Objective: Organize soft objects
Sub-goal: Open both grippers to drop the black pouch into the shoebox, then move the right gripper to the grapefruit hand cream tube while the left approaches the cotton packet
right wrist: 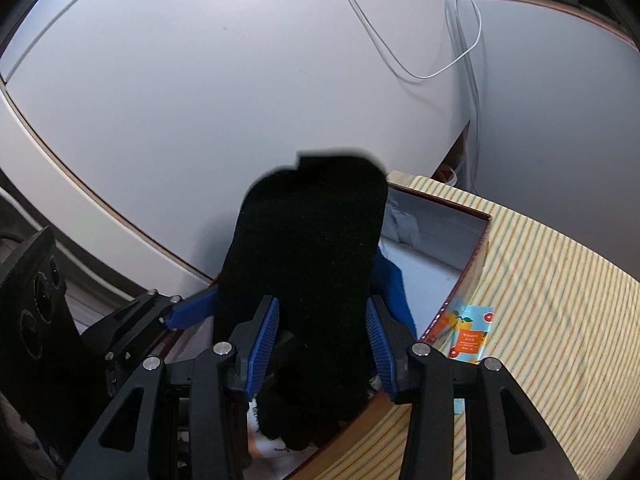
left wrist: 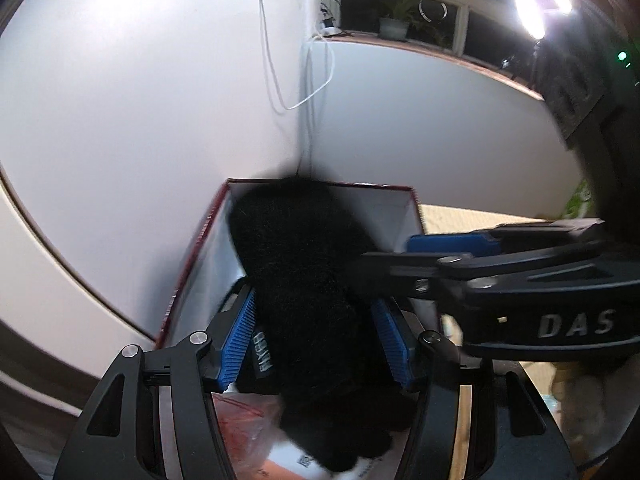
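Observation:
A black fuzzy sock (left wrist: 304, 280) is held above an open box (left wrist: 196, 248) with dark red walls and a white inside. My left gripper (left wrist: 316, 340) is shut on the sock, blue pads pressing both sides. My right gripper (right wrist: 322, 340) is also shut on the black sock (right wrist: 308, 256), which stands up between its pads. The right gripper (left wrist: 424, 256) reaches in from the right in the left wrist view. A blue soft item (right wrist: 394, 284) lies in the box (right wrist: 476, 264) behind the sock.
The box stands on a yellow striped cloth (right wrist: 540, 320) against a white wall corner with hanging white cables (right wrist: 420, 72). A colourful orange-print packet (right wrist: 468, 334) lies beside the box. A clear plastic bag (left wrist: 248, 428) lies in the box. A ring light (left wrist: 542, 4) glares at top right.

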{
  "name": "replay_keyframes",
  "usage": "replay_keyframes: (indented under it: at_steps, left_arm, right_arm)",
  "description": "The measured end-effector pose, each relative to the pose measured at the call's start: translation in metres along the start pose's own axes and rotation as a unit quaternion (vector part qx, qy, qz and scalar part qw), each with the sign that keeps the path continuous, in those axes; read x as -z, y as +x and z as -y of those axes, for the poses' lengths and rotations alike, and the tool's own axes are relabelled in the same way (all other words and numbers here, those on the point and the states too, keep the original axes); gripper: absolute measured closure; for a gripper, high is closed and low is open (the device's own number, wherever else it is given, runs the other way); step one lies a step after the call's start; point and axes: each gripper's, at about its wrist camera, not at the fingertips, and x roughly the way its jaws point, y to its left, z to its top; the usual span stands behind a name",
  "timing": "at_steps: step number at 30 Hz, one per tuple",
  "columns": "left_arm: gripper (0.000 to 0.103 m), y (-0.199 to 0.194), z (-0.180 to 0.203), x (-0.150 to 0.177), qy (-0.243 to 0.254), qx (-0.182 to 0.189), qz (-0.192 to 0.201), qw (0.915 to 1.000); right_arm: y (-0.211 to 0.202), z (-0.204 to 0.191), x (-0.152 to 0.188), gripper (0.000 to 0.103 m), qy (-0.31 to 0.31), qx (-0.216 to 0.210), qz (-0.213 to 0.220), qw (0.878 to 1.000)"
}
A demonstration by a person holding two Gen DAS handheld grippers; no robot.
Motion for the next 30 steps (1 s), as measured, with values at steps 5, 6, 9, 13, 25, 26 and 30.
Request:
replay_keyframes:
  at_steps: [5, 6, 9, 13, 25, 26, 30]
  left_arm:
    - [0.046, -0.004, -0.001, 0.001, -0.005, -0.007, 0.005, 1.0]
    - [0.046, -0.006, -0.001, 0.001, -0.006, -0.007, 0.006, 0.9999]
    - [0.046, -0.016, -0.001, 0.002, -0.008, -0.005, 0.013, 0.9999]
    - [0.046, -0.031, 0.002, 0.004, -0.013, 0.006, 0.023, 0.9996]
    - [0.046, -0.083, 0.05, 0.035, 0.008, 0.06, 0.057, 0.9966]
    - [0.046, -0.088, 0.055, 0.04, 0.006, 0.067, 0.058, 0.9961]
    - [0.046, -0.098, 0.068, 0.059, -0.003, 0.091, 0.06, 0.9941]
  right_arm:
    - [-0.011, 0.004, 0.004, 0.055, 0.001, 0.013, 0.008, 1.0]
    - [-0.014, 0.005, 0.005, 0.055, 0.001, 0.014, 0.01, 1.0]
    - [-0.023, 0.009, 0.008, 0.055, 0.0, 0.017, 0.014, 1.0]
    - [-0.039, 0.013, 0.01, 0.055, 0.003, 0.015, 0.02, 1.0]
    - [-0.099, 0.043, 0.047, 0.055, 0.007, 0.015, 0.036, 0.999]
    - [-0.103, 0.045, 0.051, 0.055, 0.007, 0.016, 0.038, 0.999]
    - [-0.125, 0.061, 0.072, 0.055, 0.015, 0.017, 0.045, 0.999]
